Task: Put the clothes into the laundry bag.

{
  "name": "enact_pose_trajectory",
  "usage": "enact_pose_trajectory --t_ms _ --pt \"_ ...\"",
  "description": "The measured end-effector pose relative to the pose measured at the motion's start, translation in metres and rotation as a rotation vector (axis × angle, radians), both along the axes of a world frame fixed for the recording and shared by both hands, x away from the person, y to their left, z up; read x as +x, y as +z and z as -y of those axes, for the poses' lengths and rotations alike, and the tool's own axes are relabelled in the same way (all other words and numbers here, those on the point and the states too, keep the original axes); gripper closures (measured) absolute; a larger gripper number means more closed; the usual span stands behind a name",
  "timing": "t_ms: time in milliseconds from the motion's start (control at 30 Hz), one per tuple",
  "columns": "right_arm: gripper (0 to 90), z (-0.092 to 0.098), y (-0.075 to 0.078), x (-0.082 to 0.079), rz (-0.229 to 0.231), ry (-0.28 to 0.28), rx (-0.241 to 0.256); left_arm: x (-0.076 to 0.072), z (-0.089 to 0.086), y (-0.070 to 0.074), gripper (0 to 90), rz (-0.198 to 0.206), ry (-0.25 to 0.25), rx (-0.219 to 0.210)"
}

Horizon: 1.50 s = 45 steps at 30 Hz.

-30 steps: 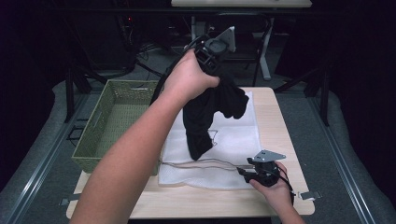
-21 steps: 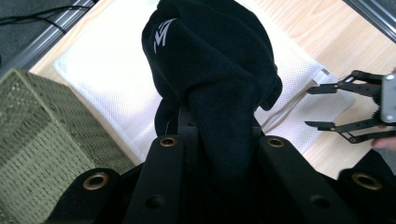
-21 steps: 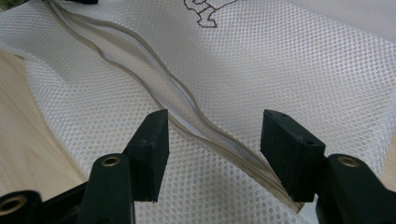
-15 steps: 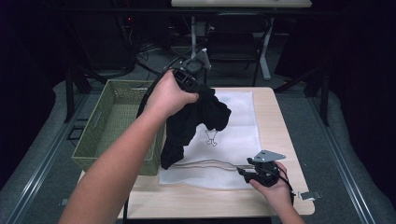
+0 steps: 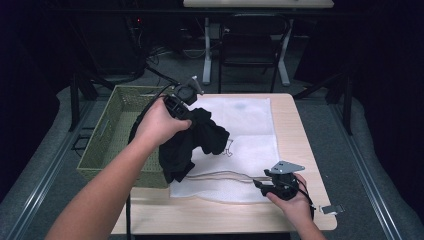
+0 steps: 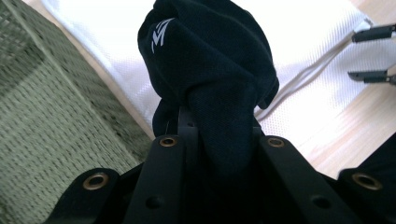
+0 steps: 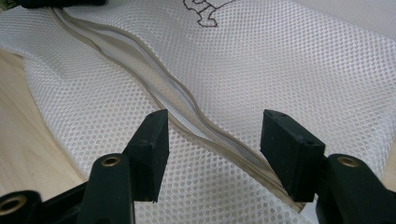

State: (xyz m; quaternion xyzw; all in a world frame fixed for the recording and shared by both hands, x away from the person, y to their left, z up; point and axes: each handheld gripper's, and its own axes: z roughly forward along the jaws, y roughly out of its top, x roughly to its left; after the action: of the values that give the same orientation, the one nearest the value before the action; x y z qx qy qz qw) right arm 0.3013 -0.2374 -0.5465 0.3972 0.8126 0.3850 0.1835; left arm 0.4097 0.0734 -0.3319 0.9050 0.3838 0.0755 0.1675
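A black garment (image 5: 192, 142) hangs from my left gripper (image 5: 176, 105), which is shut on it above the table's left side, beside the green basket (image 5: 112, 132). In the left gripper view the black garment (image 6: 215, 79) bunches between the jaws and bears a small white logo. A white mesh laundry bag (image 5: 245, 135) lies flat on the table, its zipper (image 7: 196, 123) running along the near edge. My right gripper (image 5: 265, 186) rests open at the bag's near right edge, and in its own view the right gripper (image 7: 212, 140) straddles the zipper without touching it.
The woven green basket (image 6: 51, 107) stands at the table's left edge. A wooden table (image 5: 300, 130) shows bare along the right and near sides. A small metal clip (image 5: 330, 209) lies near the front right corner. Chairs and desk legs stand beyond the far edge.
My left gripper has carried the black garment down and to the left, from high over the table's far side to just beside the basket. The right gripper has stayed put.
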Motion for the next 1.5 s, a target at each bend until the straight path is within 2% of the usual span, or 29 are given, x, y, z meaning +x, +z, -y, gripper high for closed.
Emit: enact_pose_trajectory --t_ms 133,467,633,867,1067,1200,1367,1433,1500 --pt "42.2 0.0 0.0 0.0 0.001 0.0 -0.002 -0.009 -0.004 -0.012 78.7 -0.004 -0.018 -0.015" --pt "42.2 0.0 0.0 0.0 0.0 -0.002 0.003 -0.034 -0.004 -0.046 78.7 0.004 -0.056 -0.023" --pt "42.2 0.0 0.0 0.0 0.001 -0.001 0.001 -0.046 -0.007 -0.063 78.7 -0.001 -0.061 -0.073" --pt "42.2 0.0 0.0 0.0 0.001 -0.004 0.001 -0.068 -0.007 -0.082 78.7 0.033 -0.066 -0.115" --pt "42.2 0.0 0.001 0.0 0.004 0.0 0.001 -0.079 -0.009 -0.108 78.6 0.001 -0.08 -0.14" --pt "42.2 0.0 0.0 0.0 0.0 -0.003 0.0 -0.082 -0.014 -0.12 78.6 -0.017 -0.063 -0.174" --pt "42.2 0.0 0.0 0.0 0.001 -0.004 -0.001 -0.087 -0.019 -0.137 78.5 -0.037 -0.058 -0.191" --pt "42.2 0.0 0.0 0.0 0.001 -0.004 0.001 -0.091 -0.022 -0.142 78.5 -0.031 -0.049 -0.195" --pt "42.2 0.0 0.0 0.0 0.0 -0.003 0.001 -0.095 -0.027 -0.147 78.3 -0.025 -0.037 -0.222"
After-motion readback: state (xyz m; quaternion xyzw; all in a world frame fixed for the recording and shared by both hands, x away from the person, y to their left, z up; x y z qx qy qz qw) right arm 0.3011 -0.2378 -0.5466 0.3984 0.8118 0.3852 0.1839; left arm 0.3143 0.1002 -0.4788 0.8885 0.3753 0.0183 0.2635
